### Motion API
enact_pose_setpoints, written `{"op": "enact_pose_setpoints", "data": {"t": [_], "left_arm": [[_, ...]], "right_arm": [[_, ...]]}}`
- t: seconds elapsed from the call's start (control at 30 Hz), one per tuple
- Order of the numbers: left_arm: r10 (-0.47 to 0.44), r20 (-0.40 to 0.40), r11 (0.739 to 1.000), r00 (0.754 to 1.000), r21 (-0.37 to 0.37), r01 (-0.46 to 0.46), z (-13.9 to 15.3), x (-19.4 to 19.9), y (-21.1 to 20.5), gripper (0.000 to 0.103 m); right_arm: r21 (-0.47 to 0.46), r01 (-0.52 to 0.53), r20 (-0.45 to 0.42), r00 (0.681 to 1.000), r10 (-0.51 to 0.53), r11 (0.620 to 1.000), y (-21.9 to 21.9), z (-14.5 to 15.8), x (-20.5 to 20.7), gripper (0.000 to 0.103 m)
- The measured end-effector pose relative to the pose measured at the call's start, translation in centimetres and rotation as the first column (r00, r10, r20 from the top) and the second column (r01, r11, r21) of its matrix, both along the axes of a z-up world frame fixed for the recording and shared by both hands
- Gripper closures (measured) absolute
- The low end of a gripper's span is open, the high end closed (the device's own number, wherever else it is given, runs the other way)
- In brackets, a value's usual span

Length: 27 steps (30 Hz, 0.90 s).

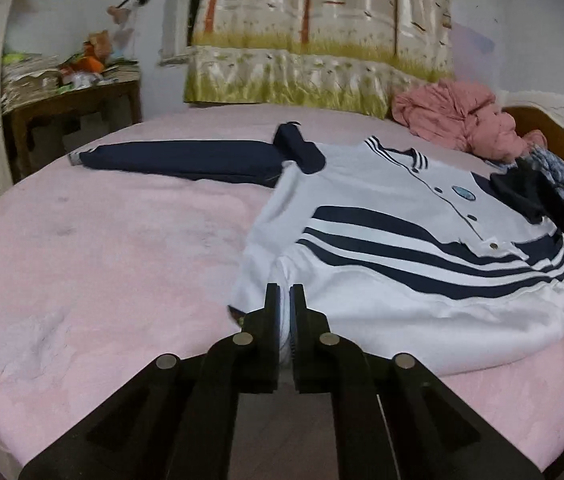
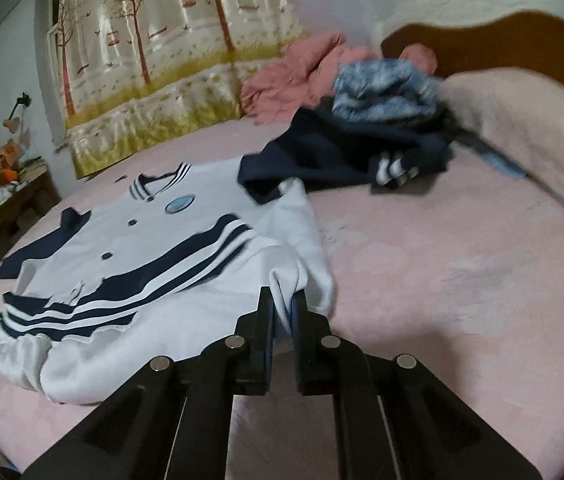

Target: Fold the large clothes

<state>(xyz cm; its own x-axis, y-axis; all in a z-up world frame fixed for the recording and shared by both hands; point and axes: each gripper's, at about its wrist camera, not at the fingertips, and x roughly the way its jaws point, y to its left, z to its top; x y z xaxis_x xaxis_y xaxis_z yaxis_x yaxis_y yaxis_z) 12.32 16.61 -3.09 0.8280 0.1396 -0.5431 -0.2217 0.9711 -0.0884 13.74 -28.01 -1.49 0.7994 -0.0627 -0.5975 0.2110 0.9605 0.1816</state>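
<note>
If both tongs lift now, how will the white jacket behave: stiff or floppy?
Probably floppy: the jacket already bunches where the left tongs and right tongs pinch its hem. Its navy sleeve lies spread out, so it will likely drag. Its glossy hem band may slip.

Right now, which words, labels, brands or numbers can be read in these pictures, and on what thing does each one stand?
None can be read.
Round blue badge on the chest of the white and navy jacket: it may carry a mark or letters, but it is too small and blurred to read.
Curtain: only printed trees and birdcages, no text.
</note>
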Motion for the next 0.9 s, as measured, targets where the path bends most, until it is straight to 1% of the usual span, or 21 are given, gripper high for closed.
{"op": "enact_pose_setpoints", "data": {"t": [0.07,0.13,0.17,0.2,0.23,0.27,0.3,0.33,0.43,0.53,0.57,0.7,0.77,0.8,0.83,0.87,0.9], "left_arm": [[-0.01,-0.004,0.997,1.0,-0.075,0.01,-0.2,-0.5,1.3,0.099],[-0.005,-0.011,0.994,1.0,-0.106,0.004,-0.7,-0.7,2.2,0.099],[0.029,-0.024,0.997,0.999,-0.074,-0.031,-1.0,-0.7,2.3,0.1],[0.038,-0.037,0.999,0.999,-0.035,-0.039,-1.4,-0.6,2.4,0.1],[0.009,-0.053,0.999,0.999,-0.035,-0.011,-1.8,-0.4,2.3,0.1],[0.003,-0.049,1.0,0.999,-0.026,-0.005,-1.9,-0.5,2.2,0.1],[0.001,-0.031,1.0,1.0,-0.014,-0.001,-1.8,-0.9,1.9,0.1],[-0.021,-0.01,1.0,1.0,0.008,0.021,-1.4,-1.2,1.3,0.099],[-0.068,0.057,0.996,0.996,0.067,0.064,0.1,-2.6,-0.5,0.099],[-0.113,0.124,0.991,0.986,0.084,0.103,1.4,-4.0,-2.3,0.099],[-0.119,0.137,0.99,0.983,0.092,0.108,1.7,-4.3,-2.9,0.096],[-0.142,0.201,0.984,0.969,0.139,0.116,3.0,-4.9,-5.4,0.091],[-0.162,0.226,0.982,0.96,0.135,0.134,3.6,-5.0,-6.3,0.091],[-0.173,0.233,0.981,0.957,0.132,0.146,3.8,-5.0,-6.8,0.088],[-0.178,0.241,0.98,0.954,0.131,0.149,4.0,-5.1,-7.1,0.086],[-0.179,0.251,0.98,0.951,0.133,0.149,4.1,-5.1,-7.5,0.08],[-0.182,0.261,0.979,0.948,0.138,0.15,4.2,-5.3,-7.7,0.075]], "right_arm": [[-0.008,0.031,0.004,1.0,-0.031,0.999,-0.1,-0.1,-1.4,0.095],[0.019,0.073,-0.015,0.997,-0.072,0.997,-0.4,-1.0,-2.8,0.095],[0.025,0.083,-0.032,0.996,-0.082,0.996,-0.6,-1.8,-3.2,0.095],[0.031,0.086,-0.047,0.995,-0.084,0.996,-0.8,-2.6,-3.5,0.095],[0.037,0.085,-0.049,0.995,-0.083,0.996,-1.0,-3.1,-3.8,0.096],[0.039,0.083,-0.038,0.996,-0.081,0.996,-0.9,-3.4,-4.2,0.096],[0.029,0.082,-0.034,0.996,-0.081,0.996,-0.8,-3.4,-4.3,0.095],[0.016,0.081,-0.034,0.996,-0.081,0.997,-0.6,-3.2,-4.2,0.095],[-0.052,0.093,-0.024,0.995,-0.095,0.994,0.5,-2.0,-4.7,0.095],[-0.111,0.091,0.014,0.996,-0.09,0.99,2.3,-0.2,-5.9,0.095],[-0.123,0.078,0.034,0.997,-0.074,0.989,3.1,0.6,-6.5,0.095],[-0.173,0.038,0.089,0.996,-0.023,0.984,6.2,3.0,-8.3,0.095],[-0.228,0.032,0.094,0.995,-0.011,0.973,7.6,3.4,-9.0,0.095],[-0.274,0.034,0.089,0.996,-0.01,0.961,8.5,3.4,-9.2,0.094],[-0.289,0.036,0.086,0.996,-0.011,0.957,9.1,3.4,-9.5,0.094],[-0.274,0.033,0.093,0.996,-0.008,0.961,9.2,3.5,-9.8,0.094],[-0.226,0.02,0.115,0.993,0.006,0.974,9.1,3.8,-10.3,0.094]]}}
